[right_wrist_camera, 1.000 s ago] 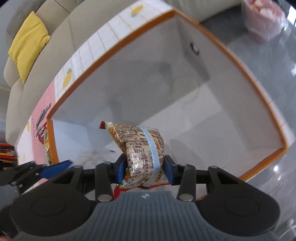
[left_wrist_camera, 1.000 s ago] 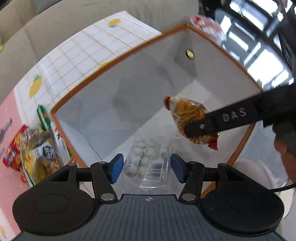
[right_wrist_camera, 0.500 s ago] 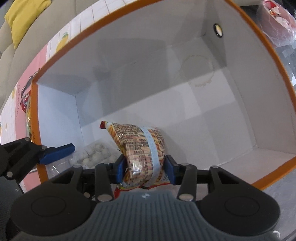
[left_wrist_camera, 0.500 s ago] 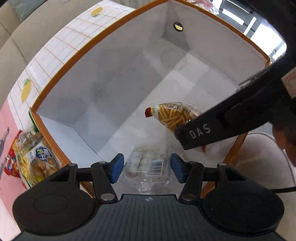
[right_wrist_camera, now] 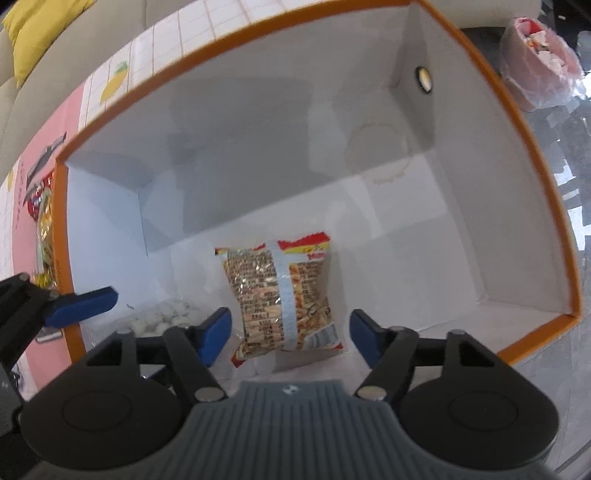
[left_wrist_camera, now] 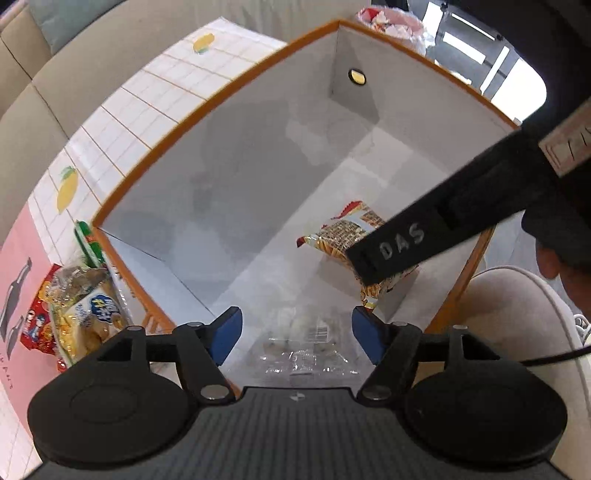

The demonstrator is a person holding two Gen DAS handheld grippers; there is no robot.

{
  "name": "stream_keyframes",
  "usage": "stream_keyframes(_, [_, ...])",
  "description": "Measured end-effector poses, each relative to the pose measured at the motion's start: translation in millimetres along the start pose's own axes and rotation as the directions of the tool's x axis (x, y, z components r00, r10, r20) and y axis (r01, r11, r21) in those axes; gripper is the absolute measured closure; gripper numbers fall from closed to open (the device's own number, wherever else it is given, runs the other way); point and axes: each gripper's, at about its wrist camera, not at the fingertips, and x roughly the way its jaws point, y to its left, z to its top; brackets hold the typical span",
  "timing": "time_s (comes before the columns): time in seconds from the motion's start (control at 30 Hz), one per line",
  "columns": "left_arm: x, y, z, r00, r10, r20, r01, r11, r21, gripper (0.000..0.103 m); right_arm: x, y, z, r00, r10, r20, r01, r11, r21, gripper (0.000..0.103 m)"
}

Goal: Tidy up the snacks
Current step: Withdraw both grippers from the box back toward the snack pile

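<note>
A white box with an orange rim (left_wrist_camera: 207,103) (right_wrist_camera: 524,122) stands on the table. A bag of stick snacks (right_wrist_camera: 284,295) (left_wrist_camera: 332,236) lies on the box floor. A clear pack of white round sweets (left_wrist_camera: 306,350) (right_wrist_camera: 166,317) lies in the near corner of the box. My right gripper (right_wrist_camera: 290,332) is open and empty just above the stick snack bag. My left gripper (left_wrist_camera: 297,334) is open and empty above the clear pack. The right gripper's finger crosses the left wrist view (left_wrist_camera: 424,240).
Several snack bags (left_wrist_camera: 81,314) lie on the pink and tiled tablecloth (left_wrist_camera: 155,99) left of the box. A beige sofa (left_wrist_camera: 74,62) with a yellow cushion (right_wrist_camera: 37,22) is behind. A pink bin (right_wrist_camera: 539,55) stands on the floor at right.
My right gripper opened and let go of the stick snack bag, which now lies on the box floor. My left gripper stayed open and pulled back a little.
</note>
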Motion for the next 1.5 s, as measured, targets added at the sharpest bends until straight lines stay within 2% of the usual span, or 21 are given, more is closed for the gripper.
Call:
stream_keyframes(0.07, [-10, 2, -5, 1.0, 0.0, 0.028, 0.001, 1.0, -0.014, 0.023, -8, -1, -1, 1.0, 0.01, 0.022, -0.01, 1.0, 0.01, 0.029])
stream_keyframes(0.1, [-15, 4, -8, 0.999, -0.008, 0.046, 0.009, 1.0, -0.021, 0.023, -12, 0, -2, 0.999, 0.014, 0.035, -0.014, 1.0, 0.016, 0.023])
stream_keyframes(0.17, [-26, 6, -13, 0.996, -0.025, 0.082, 0.028, 0.999, -0.037, 0.022, -16, 0, -7, 0.998, 0.016, 0.068, -0.018, 0.999, 0.027, 0.019])
stream_keyframes(0.3, [-50, 16, -31, 0.987, -0.029, 0.155, 0.043, 0.995, -0.089, 0.022, -32, 0, -17, 0.991, 0.004, 0.134, -0.011, 0.999, 0.052, 0.018])
stream_keyframes(0.47, [-80, 36, -62, 0.963, -0.024, 0.268, 0.08, 0.977, -0.197, 0.022, -54, -6, -39, 0.971, 0.026, 0.238, -0.061, 0.988, 0.142, 0.017])
stream_keyframes(0.53, [-90, 44, -74, 0.952, -0.002, 0.307, 0.078, 0.968, -0.237, 0.022, -60, 1, -50, 0.958, 0.02, 0.286, -0.067, 0.986, 0.154, 0.017])
stream_keyframes(0.8, [-108, 77, -117, 0.911, 0.071, 0.406, 0.104, 0.914, -0.393, 0.022, -76, 49, -88, 0.893, -0.024, 0.45, -0.026, 0.994, 0.104, 0.017])
stream_keyframes(0.9, [-106, 88, -134, 0.91, 0.112, 0.4, 0.084, 0.893, -0.443, 0.022, -83, 67, -102, 0.863, -0.009, 0.506, -0.03, 0.997, 0.068, 0.017])
stream_keyframes(1.0, [-104, 100, -155, 0.9, 0.137, 0.415, 0.095, 0.866, -0.492, 0.022, -90, 90, -117, 0.824, 0.023, 0.567, -0.042, 0.999, 0.02, 0.017])
stream_keyframes(1.1, [-98, 110, -179, 0.897, 0.178, 0.404, 0.081, 0.834, -0.546, 0.022, -94, 117, -134, 0.784, 0.078, 0.615, -0.05, 0.997, -0.063, 0.017])
stream_keyframes(1.23, [-94, 119, -209, 0.884, 0.238, 0.402, 0.059, 0.797, -0.602, 0.022, -90, 154, -156, 0.726, 0.147, 0.671, -0.014, 0.98, -0.2, 0.018])
stream_keyframes(1.3, [-93, 124, -220, 0.874, 0.254, 0.415, 0.065, 0.784, -0.617, 0.022, -82, 169, -164, 0.714, 0.156, 0.683, 0.03, 0.967, -0.252, 0.018])
stream_keyframes(1.37, [-90, 130, -226, 0.872, 0.256, 0.418, 0.068, 0.782, -0.62, 0.022, -75, 180, -168, 0.711, 0.175, 0.681, 0.053, 0.952, -0.3, 0.02])
stream_keyframes(1.5, [-84, 142, -232, 0.883, 0.267, 0.386, 0.06, 0.751, -0.658, 0.022, -62, 196, -177, 0.684, 0.199, 0.701, 0.098, 0.928, -0.359, 0.025])
